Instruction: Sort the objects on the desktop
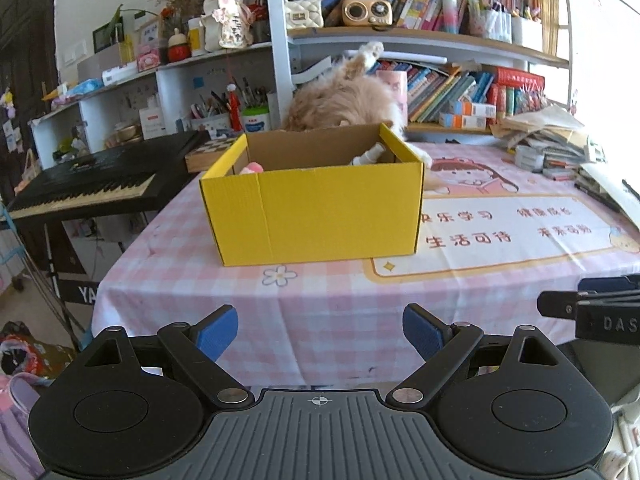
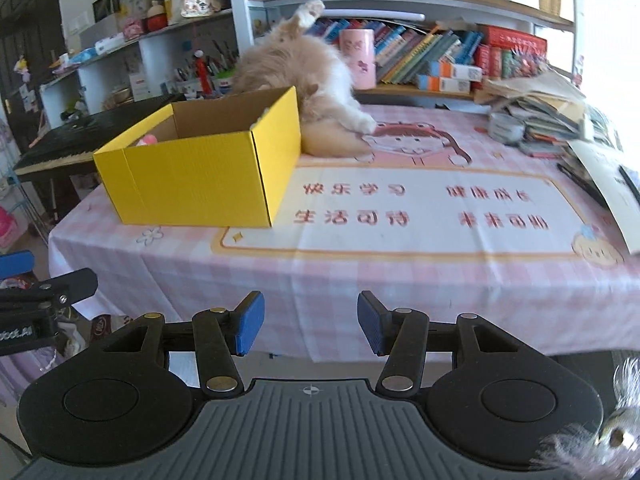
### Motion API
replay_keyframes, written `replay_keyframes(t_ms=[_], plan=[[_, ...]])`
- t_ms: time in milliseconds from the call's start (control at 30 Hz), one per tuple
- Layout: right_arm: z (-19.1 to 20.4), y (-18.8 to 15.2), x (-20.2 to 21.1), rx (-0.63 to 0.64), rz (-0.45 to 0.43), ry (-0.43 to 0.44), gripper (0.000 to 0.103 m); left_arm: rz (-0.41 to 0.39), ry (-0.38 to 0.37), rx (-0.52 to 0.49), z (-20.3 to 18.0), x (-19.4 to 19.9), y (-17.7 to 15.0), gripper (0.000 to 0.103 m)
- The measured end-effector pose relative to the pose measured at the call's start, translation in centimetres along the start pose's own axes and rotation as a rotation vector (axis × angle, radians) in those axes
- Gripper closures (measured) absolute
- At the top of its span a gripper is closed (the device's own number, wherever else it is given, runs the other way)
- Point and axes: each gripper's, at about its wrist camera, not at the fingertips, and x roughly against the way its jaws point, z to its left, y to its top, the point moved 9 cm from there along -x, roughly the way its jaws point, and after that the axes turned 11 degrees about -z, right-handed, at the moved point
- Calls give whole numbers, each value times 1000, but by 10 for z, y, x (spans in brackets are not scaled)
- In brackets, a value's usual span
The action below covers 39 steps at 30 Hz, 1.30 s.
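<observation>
A pink checked table (image 2: 360, 280) carries a yellow box (image 2: 200, 176), a cat (image 2: 312, 80) and stacked papers (image 2: 536, 116).

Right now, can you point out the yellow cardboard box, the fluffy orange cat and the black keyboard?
Yellow cardboard box (image 1: 320, 216): left wrist view, front wall.
Fluffy orange cat (image 2: 296, 60): right wrist view, its back.
Black keyboard (image 1: 100, 184): left wrist view, its keys.

The pink checked tablecloth (image 2: 360, 280) lies bare in front and right of the yellow box (image 2: 208, 168) — open passage. A cat (image 2: 304, 76) crowds the box's far side; stacked papers (image 2: 536, 112) block the far right corner.
</observation>
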Motion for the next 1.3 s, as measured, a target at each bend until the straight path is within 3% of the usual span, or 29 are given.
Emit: replay_keyframes(t_ms=[300, 567, 733, 967, 1300], plan=[[-1, -15, 16, 4, 13, -22, 48, 19, -33, -40, -14, 4, -10, 11], [-1, -26, 19, 26, 51, -20, 41, 102, -18, -27, -14, 2, -28, 11], [-2, -30, 21, 21, 65, -36, 37, 87, -26, -23, -14, 6, -27, 4], [-4, -31, 22, 29, 69, -68, 20, 90, -64, -57, -22, 5, -26, 3], [-6, -30, 20, 40, 72, -82, 12, 92, -68, -58, -22, 3, -24, 0]])
